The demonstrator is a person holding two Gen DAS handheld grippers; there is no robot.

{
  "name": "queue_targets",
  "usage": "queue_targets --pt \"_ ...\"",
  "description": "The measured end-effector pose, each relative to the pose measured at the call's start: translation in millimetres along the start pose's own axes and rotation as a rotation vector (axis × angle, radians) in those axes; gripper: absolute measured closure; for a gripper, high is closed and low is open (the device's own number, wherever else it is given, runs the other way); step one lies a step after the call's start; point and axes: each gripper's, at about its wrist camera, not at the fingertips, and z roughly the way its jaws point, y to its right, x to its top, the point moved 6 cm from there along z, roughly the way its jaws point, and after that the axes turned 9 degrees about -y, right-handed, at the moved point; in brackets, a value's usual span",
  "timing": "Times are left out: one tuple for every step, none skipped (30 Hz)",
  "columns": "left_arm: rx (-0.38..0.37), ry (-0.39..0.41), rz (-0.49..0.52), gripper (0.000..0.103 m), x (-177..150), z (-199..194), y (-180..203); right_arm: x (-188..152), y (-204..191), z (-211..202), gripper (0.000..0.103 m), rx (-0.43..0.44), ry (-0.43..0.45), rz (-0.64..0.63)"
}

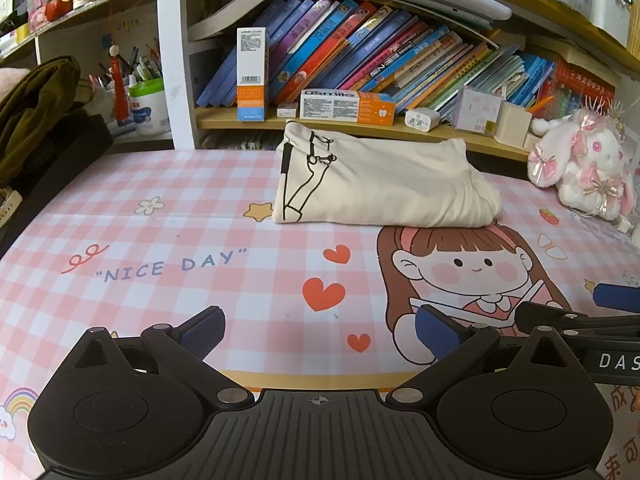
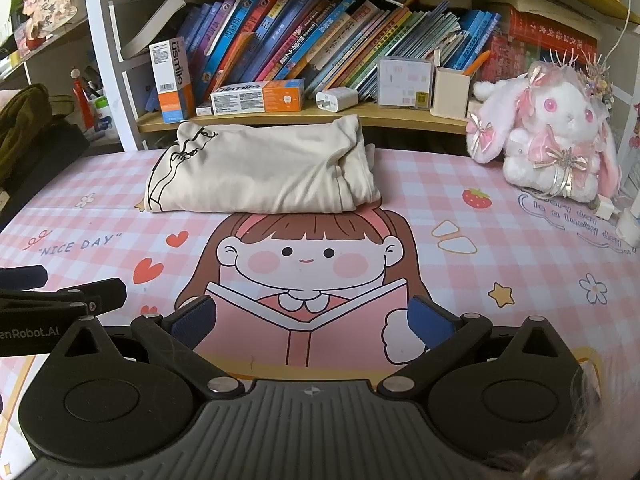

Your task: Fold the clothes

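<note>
Folded cream shirt point(image 1: 384, 184) at mat's point(image 1: 160, 240) far edge; both grippers' fingers point(image 1: 204, 330) point(image 2: 194, 320) spread, empty.

A desk covered by a pink-and-white checked mat point(image 2: 420, 184) printed with a cartoon girl reading is carrying a folded cream cloth garment with black line drawing point(image 2: 260, 168) point(image 1: 380, 184), which is lying just behind the girl's head, touching the mat's far part. Right of the garment, a white plush rabbit with pink bows point(image 2: 548, 132) point(image 1: 580, 160) is sitting on the mat. Far left of the garment, a dark olive cloth bundle point(image 1: 36, 112) is resting at the edge.
</note>
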Motion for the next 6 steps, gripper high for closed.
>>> queue_targets --pt "0.009 -0.001 0.001 0.000 -0.4 0.2 -0.3 -0.3 0.1 -0.1 0.000 0.000 -0.001 0.001" --pt "0.017 -0.003 0.002 0.000 -0.8 0.5 -0.6 -0.6 0.3 0.0 0.000 0.000 -0.002 0.002" --pt "0.024 -0.006 0.003 0.000 -1.3 1.1 -1.1 -0.9 0.5 0.3 0.000 0.001 -0.004 0.003" --pt "0.032 -0.010 0.004 0.000 -1.8 1.6 -1.5 -1.1 0.5 0.7 0.000 0.001 -0.006 0.004" --pt "0.035 -0.014 0.003 0.000 -2.2 2.2 -1.9 -1.4 0.5 1.0 0.000 0.001 -0.007 0.004" --pt "0.033 -0.016 0.000 0.000 -2.4 2.6 -2.1 -1.6 0.4 1.4 0.000 0.001 -0.009 0.005"
